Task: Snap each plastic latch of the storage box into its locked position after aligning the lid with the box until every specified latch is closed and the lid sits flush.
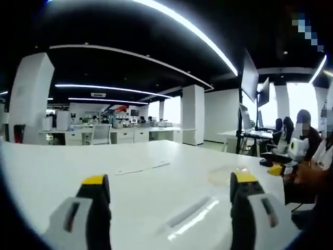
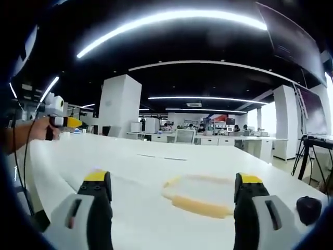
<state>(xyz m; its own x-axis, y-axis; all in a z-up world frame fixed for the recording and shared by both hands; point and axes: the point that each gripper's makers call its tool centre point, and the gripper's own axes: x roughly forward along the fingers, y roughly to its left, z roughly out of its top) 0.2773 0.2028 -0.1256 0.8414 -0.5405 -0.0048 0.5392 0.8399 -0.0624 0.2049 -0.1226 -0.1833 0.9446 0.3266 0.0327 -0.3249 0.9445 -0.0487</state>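
both grippers — left gripper (image 1: 170, 194) and right gripper (image 2: 172, 191) — hover wide open and hold nothing over the white table (image 1: 62, 166). we see the storage box (image 2: 200, 195) with yellow-edged lid between the right jaws — we should square the lid before pressing latches.

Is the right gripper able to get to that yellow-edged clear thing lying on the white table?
Probably yes. The right gripper is open, and the yellow-edged clear thing lies flat on the white table straight ahead between its jaws, with nothing in the way.
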